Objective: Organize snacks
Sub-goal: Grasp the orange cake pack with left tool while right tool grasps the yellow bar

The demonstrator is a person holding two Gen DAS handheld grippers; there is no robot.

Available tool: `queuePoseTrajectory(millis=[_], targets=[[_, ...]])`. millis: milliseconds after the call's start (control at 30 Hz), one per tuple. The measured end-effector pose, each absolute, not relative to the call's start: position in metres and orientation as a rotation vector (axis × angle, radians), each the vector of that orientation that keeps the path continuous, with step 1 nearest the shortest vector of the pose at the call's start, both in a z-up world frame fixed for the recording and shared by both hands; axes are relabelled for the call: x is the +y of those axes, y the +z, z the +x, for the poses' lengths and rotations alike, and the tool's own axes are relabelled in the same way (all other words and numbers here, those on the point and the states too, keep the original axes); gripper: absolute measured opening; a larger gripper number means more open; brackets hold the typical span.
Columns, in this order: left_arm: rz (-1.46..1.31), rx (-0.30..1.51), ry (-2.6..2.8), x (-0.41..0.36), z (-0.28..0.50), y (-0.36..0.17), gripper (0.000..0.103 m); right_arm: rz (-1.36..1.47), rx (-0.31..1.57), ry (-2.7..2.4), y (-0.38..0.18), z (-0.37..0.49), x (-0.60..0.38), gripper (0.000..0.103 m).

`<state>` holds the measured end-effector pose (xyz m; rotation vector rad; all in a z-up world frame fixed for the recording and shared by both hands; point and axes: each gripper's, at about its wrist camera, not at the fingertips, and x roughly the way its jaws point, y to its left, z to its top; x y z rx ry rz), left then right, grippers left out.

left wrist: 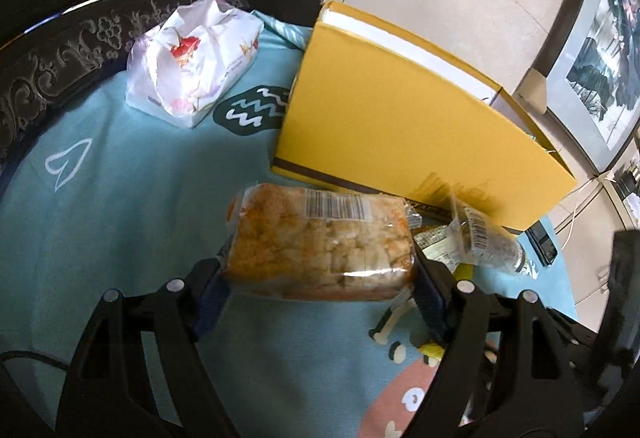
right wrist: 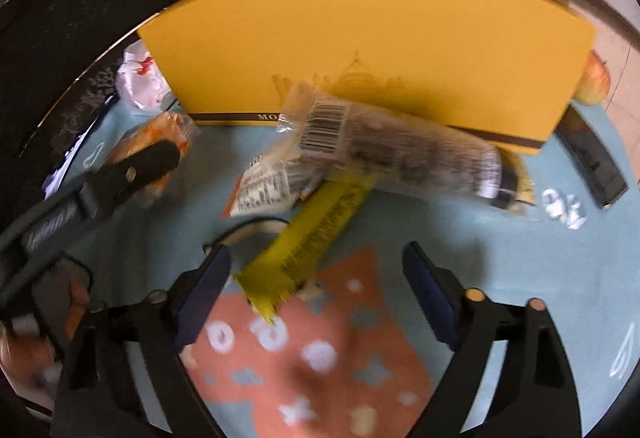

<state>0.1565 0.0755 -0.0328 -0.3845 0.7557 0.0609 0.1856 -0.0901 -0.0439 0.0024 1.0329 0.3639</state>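
Observation:
My left gripper is shut on a clear-wrapped bread loaf and holds it above the teal cloth. The same loaf shows at the left of the right wrist view, with a left-gripper finger across it. My right gripper stands open over the cloth. The lower end of a yellow snack bar lies between its pads, close to the left one, untouched. Beyond the bar lie a clear packet with a dark filling and a small white printed packet. A yellow box stands behind them.
A white wrapped pack sits at the far left of the cloth by the carved dark table edge. A dark phone and an apple lie to the right of the box. The yellow box fills the back.

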Motion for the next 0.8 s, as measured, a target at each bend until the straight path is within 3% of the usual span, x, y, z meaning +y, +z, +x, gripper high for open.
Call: queuePoseTrajectory(millis=[67,133,200,267,800], targets=[[-0.388,0.761,0.071,0.078,0.158,-0.034,0.080,-0.044,1.022,0.313,-0.043,0.190,-0.082,0.076],[-0.389,0.766,0.076,0.079,0.158,-0.035,0.080,-0.101,1.012,0.268,-0.042,0.192,-0.074,0.063],[-0.384,0.775,0.072,0.078,0.159,-0.036,0.080,-0.156,0.996,0.294,-0.039,0.188,-0.066,0.031],[-0.379,0.778,0.070,0.077,0.160,-0.037,0.080,-0.187,1.009,0.286,-0.035,0.184,-0.068,0.020],[-0.356,0.748,0.024,0.069,0.157,-0.031,0.080,0.349,1.142,0.628,-0.023,0.127,-0.177,0.020]])
